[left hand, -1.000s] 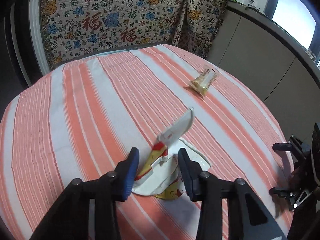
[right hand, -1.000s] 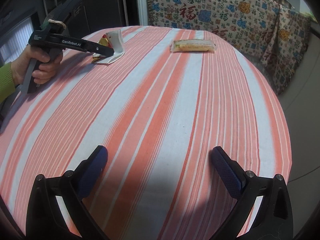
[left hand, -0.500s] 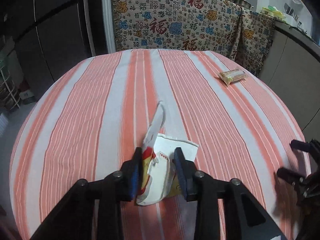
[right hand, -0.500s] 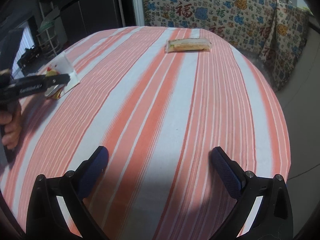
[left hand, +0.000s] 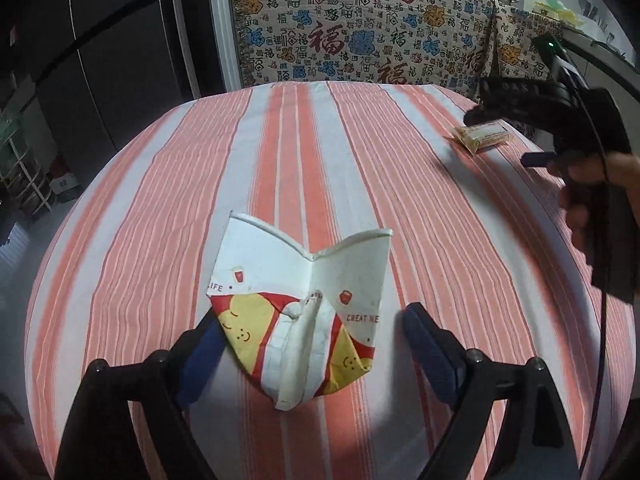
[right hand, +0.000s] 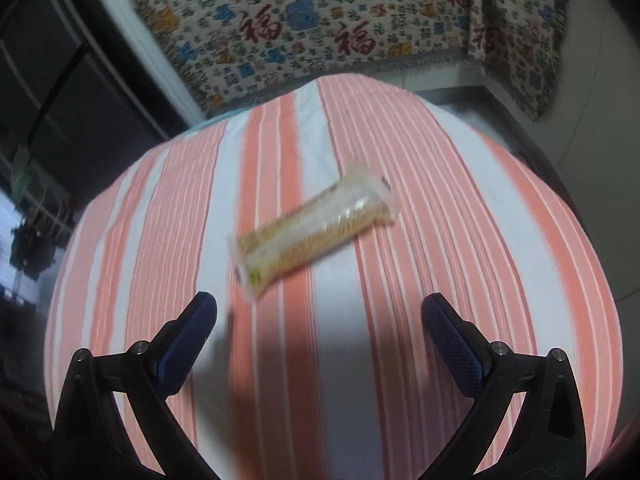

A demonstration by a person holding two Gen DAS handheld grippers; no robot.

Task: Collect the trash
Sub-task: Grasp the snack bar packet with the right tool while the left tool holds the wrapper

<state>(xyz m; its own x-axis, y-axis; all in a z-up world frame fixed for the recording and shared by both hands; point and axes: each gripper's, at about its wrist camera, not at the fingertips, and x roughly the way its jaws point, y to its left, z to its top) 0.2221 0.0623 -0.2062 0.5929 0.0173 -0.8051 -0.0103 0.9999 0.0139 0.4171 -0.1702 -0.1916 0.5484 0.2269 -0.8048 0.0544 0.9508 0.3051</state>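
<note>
A crushed white paper cup (left hand: 304,312) with red and yellow print lies on the striped tablecloth (left hand: 160,200). It sits between the fingers of my left gripper (left hand: 312,322), whose jaws are opening. The right pad (left hand: 428,348) stands clear of the cup, and the left pad is partly hidden behind the cup's edge. A yellowish snack wrapper (right hand: 316,226) lies just ahead of my right gripper (right hand: 320,305), which is open with nothing between its fingers. In the left wrist view the same wrapper (left hand: 484,138) shows at the far right, under the right gripper's black body (left hand: 532,96).
The round table ends close behind the wrapper. A cloth with red characters (left hand: 360,32) hangs beyond it, and dark cabinet doors (left hand: 100,60) stand to the left. A person's hand (left hand: 588,196) holds the right gripper's handle at the right edge.
The left jaws have spread wide and let go of the cup, which has unfolded onto the cloth. The right gripper has swung across the table to just short of the wrapper.
</note>
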